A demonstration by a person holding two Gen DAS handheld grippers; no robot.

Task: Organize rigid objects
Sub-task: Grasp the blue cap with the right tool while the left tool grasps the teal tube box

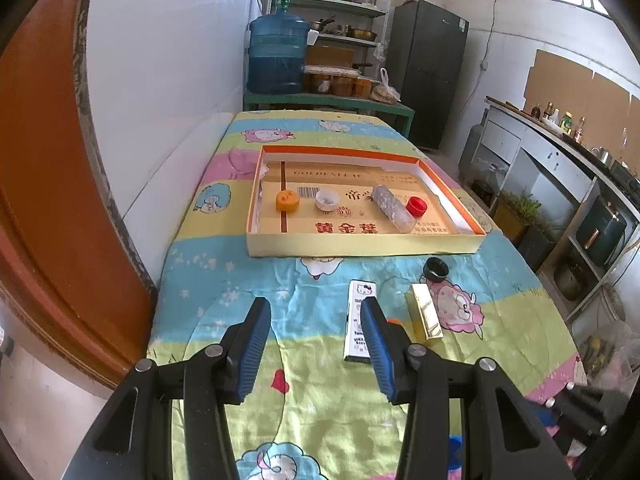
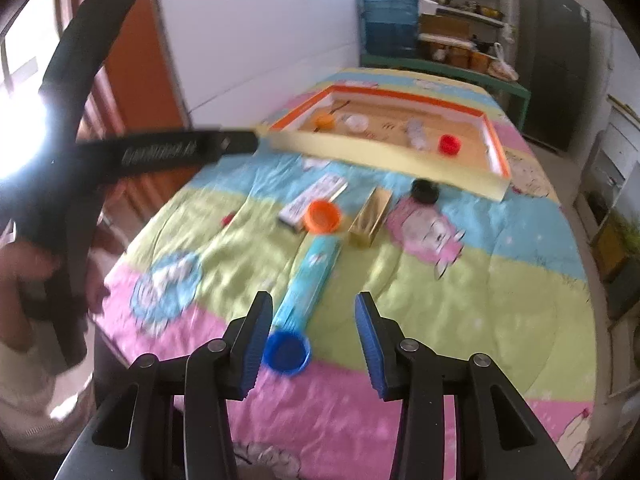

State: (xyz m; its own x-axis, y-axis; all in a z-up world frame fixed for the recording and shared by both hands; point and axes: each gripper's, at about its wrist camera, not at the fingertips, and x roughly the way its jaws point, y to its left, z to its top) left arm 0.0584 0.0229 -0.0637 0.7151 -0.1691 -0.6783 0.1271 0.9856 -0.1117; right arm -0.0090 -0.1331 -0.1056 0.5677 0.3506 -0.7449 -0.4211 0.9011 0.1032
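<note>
Both tools were spread and empty: the left tool (image 1: 316, 344) hung over the counter (image 1: 320, 408) beside the white box (image 1: 359, 320), the right tool (image 2: 314, 344) near the blue cap (image 2: 286, 351) and teal tube (image 2: 310, 280). The tray (image 1: 360, 246) sat toward the far edge. A hasty pinch might have flicked the cap away or bunched the loose cloth.

The shallow cardboard tray (image 1: 362, 246) carries "GOLDENLEAF" along its far floor and large red "黄金叶" near its front; the white box (image 1: 359, 322) shows a Hello Kitty face.
</note>
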